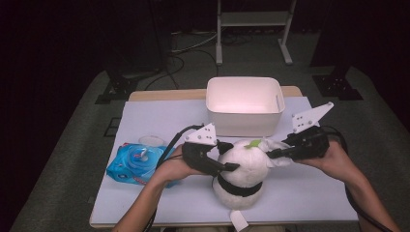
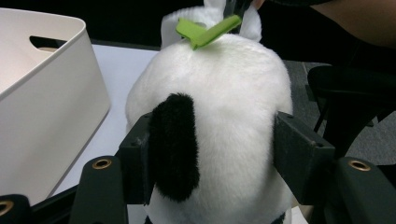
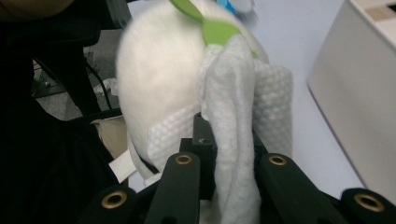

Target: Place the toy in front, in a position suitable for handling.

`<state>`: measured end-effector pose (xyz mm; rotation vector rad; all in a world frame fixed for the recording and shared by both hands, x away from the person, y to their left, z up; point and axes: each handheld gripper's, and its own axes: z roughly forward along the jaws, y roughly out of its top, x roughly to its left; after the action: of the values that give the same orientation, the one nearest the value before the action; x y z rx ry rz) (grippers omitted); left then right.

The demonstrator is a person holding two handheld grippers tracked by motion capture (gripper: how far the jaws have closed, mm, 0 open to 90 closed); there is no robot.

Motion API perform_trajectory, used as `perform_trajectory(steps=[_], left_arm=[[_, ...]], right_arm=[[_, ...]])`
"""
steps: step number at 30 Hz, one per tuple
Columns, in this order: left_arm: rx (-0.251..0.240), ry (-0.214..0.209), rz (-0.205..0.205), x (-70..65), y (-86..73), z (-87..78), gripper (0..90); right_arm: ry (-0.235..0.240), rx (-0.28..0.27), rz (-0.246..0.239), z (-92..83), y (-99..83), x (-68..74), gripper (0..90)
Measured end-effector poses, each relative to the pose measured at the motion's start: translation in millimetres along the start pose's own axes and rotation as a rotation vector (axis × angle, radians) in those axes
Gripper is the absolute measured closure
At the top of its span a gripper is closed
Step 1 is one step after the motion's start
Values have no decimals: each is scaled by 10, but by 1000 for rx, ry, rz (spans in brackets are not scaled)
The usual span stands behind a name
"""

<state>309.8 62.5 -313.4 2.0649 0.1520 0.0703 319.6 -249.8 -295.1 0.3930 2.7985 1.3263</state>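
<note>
High view: a white plush toy [image 1: 241, 169] with black patches and a green leaf on top sits on the bench [image 1: 145, 116] in front of a white bin [image 1: 244, 116]. The left hand-held gripper [image 1: 227, 166] clamps the toy's head from the side. The right hand-held gripper [image 1: 273, 153] pinches a white wipe [image 1: 275, 145] pressed against the head. A blue wipes pack [image 1: 135, 164] lies further left.

Tongs [image 3: 229, 154] clamp white wipe [image 3: 243, 107] against plush toy [image 3: 159, 60] beside green leaf [image 3: 212, 25].
</note>
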Motion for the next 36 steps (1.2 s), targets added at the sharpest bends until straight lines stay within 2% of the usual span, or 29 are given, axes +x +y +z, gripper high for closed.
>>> perform_trajectory(steps=[6, 10, 16, 22, 26, 29, 31, 36], left_arm=[[-1, -1, -1, 15, -14, -14, 371], [-6, 0, -2, 21, -10, -4, 367], [-4, 14, -12, 18, 17, 26, 363], [4, 18, -8, 2, 77, 89, 362], [10, 11, 11, -24, 125, 149, 362], [16, 9, 27, -44, 157, 194, 361], [17, 12, 30, -45, 157, 197, 355], [-1, 7, 18, -54, 127, 217, 283]], right_arm=[[1, 8, 45, 66, -179, -50, 815], [-6, 13, 32, 63, -173, -36, 815], [-7, 18, -6, 5, -45, 53, 815], [-13, 22, -64, -32, 180, 143, 814], [-14, 26, -98, -39, 362, 174, 814], [-20, 54, -116, -8, 478, 197, 813], [-24, 73, -114, 0, 495, 186, 813], [-9, 58, -86, 12, 380, 140, 816]])
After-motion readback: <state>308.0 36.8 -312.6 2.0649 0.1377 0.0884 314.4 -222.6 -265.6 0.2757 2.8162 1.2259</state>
